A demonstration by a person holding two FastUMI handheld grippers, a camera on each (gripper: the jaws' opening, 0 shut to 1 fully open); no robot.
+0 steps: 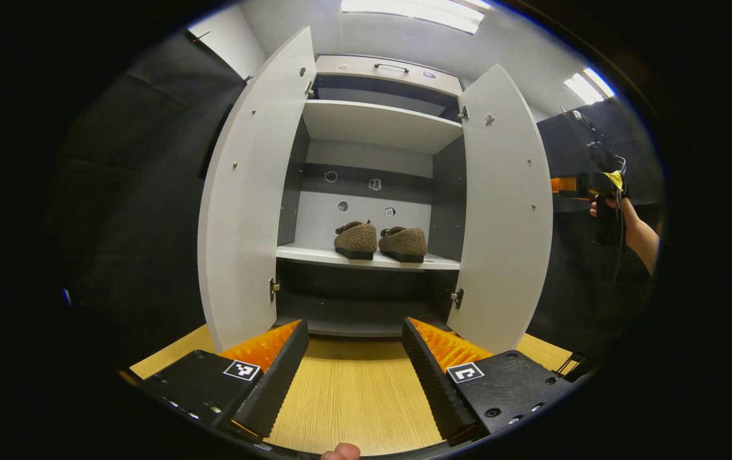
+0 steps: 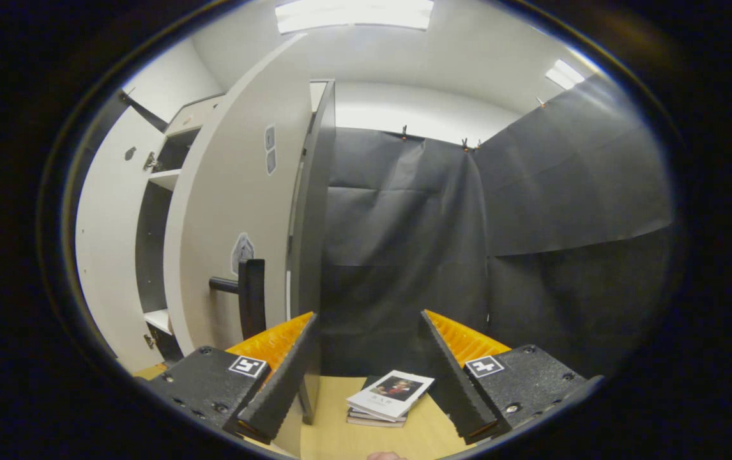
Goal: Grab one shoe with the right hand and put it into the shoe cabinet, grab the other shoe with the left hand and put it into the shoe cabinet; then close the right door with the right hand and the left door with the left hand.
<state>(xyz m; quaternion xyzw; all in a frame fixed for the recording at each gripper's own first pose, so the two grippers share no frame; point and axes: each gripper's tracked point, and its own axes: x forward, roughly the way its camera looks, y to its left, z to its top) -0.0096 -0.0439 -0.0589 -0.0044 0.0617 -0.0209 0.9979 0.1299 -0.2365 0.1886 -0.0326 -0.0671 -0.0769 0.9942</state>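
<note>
Two brown fuzzy shoes [image 1: 380, 241] stand side by side on the middle shelf [image 1: 315, 254] of the white shoe cabinet [image 1: 382, 124]. Both its doors, the left door [image 1: 248, 198] and the right door [image 1: 506, 211], stand wide open. My left gripper [image 1: 354, 332] is open and holds nothing, low in front of the cabinet above the wooden floor. At the far right of the left gripper view a hand holds the right gripper [image 1: 599, 185] beyond the right door. In the right gripper view my right gripper [image 2: 367, 326] is open, just right of the right door's [image 2: 238, 211] outer face and its dark handle [image 2: 248, 297].
A small stack of books [image 2: 388, 397] lies on the wooden floor [image 1: 353, 396] beside the cabinet's right side panel [image 2: 312, 249]. Black cloth walls [image 2: 500, 243] close the booth on the right and behind. An upper shelf [image 1: 379, 124] and a top drawer [image 1: 391, 69] sit above the shoes.
</note>
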